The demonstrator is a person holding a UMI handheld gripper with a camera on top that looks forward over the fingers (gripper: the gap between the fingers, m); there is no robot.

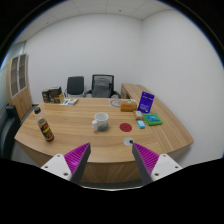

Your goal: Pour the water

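A dark bottle with a yellow cap and label (44, 128) stands on the wooden table (80, 135), beyond my left finger. A white mug (101, 121) sits near the table's middle, with a round red coaster (126, 127) just to its right. My gripper (112, 160) is open, well back from the table's front edge, and nothing is between its magenta pads (76, 156).
At the table's right side lie a teal box (153, 120), a small green item (141, 125) and an upright purple card (147, 101). A brown box (127, 104) and papers (69, 100) sit at the back. Two office chairs (102, 86) stand behind the table.
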